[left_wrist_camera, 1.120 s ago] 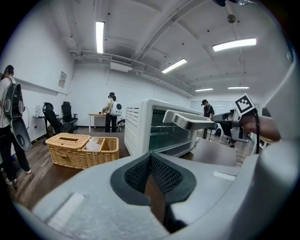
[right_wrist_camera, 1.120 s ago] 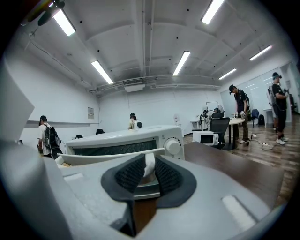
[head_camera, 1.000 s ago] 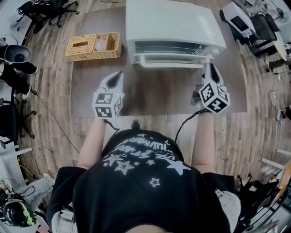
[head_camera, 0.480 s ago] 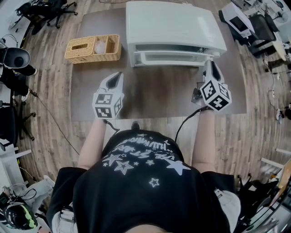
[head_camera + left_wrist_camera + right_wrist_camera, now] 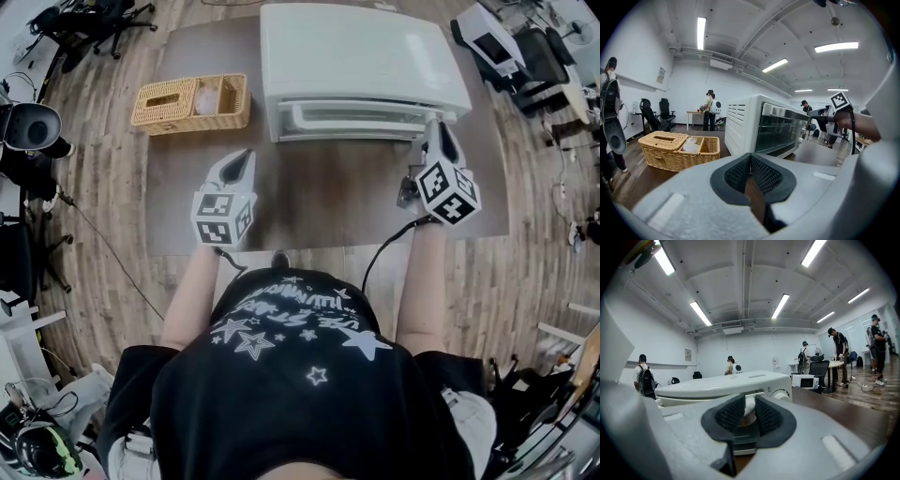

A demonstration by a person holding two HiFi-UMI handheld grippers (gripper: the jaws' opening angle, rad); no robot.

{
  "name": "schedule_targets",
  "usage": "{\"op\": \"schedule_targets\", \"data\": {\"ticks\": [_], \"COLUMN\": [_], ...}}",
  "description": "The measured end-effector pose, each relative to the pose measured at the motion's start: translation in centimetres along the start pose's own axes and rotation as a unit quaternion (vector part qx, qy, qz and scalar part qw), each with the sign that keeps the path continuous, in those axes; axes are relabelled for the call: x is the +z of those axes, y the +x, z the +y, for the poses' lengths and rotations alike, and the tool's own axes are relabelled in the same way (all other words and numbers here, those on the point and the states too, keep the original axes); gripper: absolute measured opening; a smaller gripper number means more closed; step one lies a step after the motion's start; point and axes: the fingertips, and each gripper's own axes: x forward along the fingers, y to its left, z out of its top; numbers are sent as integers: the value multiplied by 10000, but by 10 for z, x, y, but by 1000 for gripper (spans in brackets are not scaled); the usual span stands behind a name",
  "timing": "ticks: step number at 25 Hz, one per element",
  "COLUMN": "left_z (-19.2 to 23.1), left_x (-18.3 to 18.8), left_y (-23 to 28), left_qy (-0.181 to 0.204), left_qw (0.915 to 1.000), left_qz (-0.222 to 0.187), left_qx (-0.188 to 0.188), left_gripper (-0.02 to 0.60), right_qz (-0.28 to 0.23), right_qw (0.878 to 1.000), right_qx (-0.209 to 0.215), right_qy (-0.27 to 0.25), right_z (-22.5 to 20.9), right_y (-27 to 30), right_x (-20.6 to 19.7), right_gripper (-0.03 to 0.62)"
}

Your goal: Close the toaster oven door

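Hand-held gripper (image 5: 749,400) tight on oven door handle (image 5: 747,408)

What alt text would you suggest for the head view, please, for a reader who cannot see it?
Seen from above, a person's right gripper grips the right end of the handle of a white toaster oven, its door nearly shut. The left gripper hangs shut and empty over the brown mat, near a wicker basket.
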Motion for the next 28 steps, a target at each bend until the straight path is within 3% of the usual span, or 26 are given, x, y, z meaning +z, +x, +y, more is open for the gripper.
{"op": "schedule_targets", "data": {"ticks": [18,20,22,28], "left_z": [3,0,-4,-32], "left_x": [-5,-6,-6,-6], "left_y": [5,3,-2,-28], "left_qy": [59,87,130,211], "left_qw": [9997,9996,9997,9997], "left_qz": [133,140,139,96], "left_qx": [-202,-210,-178,-32], "left_gripper": [11,11,11,11], "right_qz": [-199,-272,-289,-162], "right_qw": [9997,9996,9995,9993], "right_qx": [-111,-37,68,327], "right_qy": [-31,36,120,88], "right_z": [0,-1,0,-5], "right_y": [8,6,1,-32], "right_x": [6,6,4,-5], "right_gripper": [71,73,116,117]}}
